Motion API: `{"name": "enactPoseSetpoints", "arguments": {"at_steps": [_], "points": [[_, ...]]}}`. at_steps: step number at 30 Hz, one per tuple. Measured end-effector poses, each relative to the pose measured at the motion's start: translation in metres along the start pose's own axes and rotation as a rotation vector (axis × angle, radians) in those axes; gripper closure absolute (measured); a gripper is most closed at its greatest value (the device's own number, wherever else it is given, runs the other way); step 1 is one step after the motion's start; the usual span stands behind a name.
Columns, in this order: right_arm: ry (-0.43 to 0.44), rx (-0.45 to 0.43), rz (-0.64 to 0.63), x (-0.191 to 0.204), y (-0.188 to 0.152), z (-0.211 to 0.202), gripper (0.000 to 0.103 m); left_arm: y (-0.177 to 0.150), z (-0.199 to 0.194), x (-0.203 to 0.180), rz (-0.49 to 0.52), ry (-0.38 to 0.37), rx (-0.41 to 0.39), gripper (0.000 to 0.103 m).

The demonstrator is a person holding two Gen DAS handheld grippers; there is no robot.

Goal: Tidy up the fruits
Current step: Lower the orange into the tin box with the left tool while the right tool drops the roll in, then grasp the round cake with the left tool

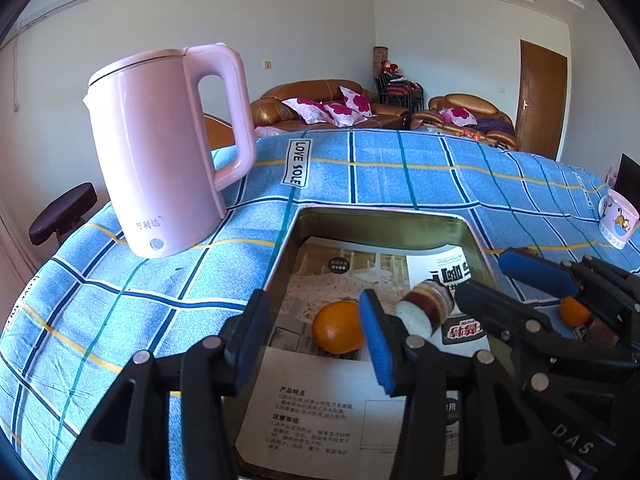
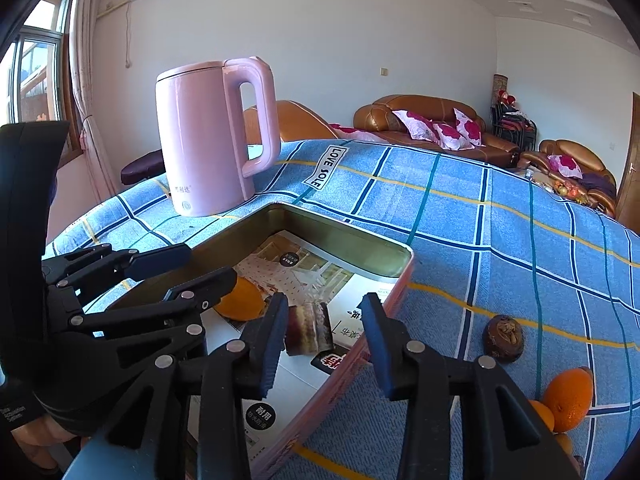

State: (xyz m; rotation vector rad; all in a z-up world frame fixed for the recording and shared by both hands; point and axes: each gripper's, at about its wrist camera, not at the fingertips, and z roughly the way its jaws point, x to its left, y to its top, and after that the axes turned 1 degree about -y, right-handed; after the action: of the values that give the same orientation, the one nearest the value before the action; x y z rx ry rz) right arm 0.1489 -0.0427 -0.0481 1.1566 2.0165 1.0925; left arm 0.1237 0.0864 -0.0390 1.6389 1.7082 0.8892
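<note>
A metal tin box, lined with printed paper, sits on the blue checked cloth. An orange and a striped brown sugarcane piece lie inside it. My left gripper is open above the tin's near end, over the orange. My right gripper is open, hovering over the tin's right rim just above the sugarcane piece. Outside the tin to the right lie a brown water chestnut and oranges.
A pink electric kettle stands on the cloth left of and behind the tin. A white patterned cup stands at the far right. Brown sofas lie beyond the table.
</note>
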Motion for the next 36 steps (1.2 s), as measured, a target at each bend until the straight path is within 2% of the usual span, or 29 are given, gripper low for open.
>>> {"name": "enactPoseSetpoints", "arguments": {"at_steps": [1, 3, 7, 13, 17, 18, 23, 29, 36], "points": [[-0.004, -0.009, 0.008, -0.002, 0.0, -0.002, 0.054, -0.001, -0.002, 0.001, -0.008, 0.009, -0.01, 0.049], [-0.013, -0.028, 0.025, -0.005, 0.0, -0.005, 0.048, -0.001, -0.007, 0.005, -0.032, 0.031, -0.032, 0.033], [-0.023, -0.067, 0.055, -0.011, -0.001, -0.012, 0.033, -0.002, -0.013, 0.01, -0.063, 0.021, -0.062, 0.027], [-0.036, -0.097, 0.057, -0.013, -0.005, -0.022, 0.029, -0.007, -0.029, 0.005, -0.083, 0.017, -0.111, 0.025], [-0.075, -0.122, 0.042, -0.017, -0.015, -0.042, 0.029, -0.013, -0.044, -0.005, -0.088, -0.001, -0.146, 0.006], [-0.085, -0.127, 0.037, -0.02, -0.018, -0.049, 0.029, -0.015, -0.05, -0.01, -0.087, -0.01, -0.157, 0.005], [-0.171, -0.156, 0.047, -0.044, -0.042, -0.091, 0.029, -0.021, -0.07, -0.046, -0.037, -0.086, -0.172, 0.004], [-0.282, -0.177, 0.172, -0.092, -0.067, -0.135, 0.02, -0.032, -0.076, -0.106, 0.064, -0.201, -0.125, 0.003], [-0.381, -0.14, 0.234, -0.122, -0.086, -0.147, 0.018, -0.048, -0.074, -0.159, 0.201, -0.277, -0.056, 0.004]]}}
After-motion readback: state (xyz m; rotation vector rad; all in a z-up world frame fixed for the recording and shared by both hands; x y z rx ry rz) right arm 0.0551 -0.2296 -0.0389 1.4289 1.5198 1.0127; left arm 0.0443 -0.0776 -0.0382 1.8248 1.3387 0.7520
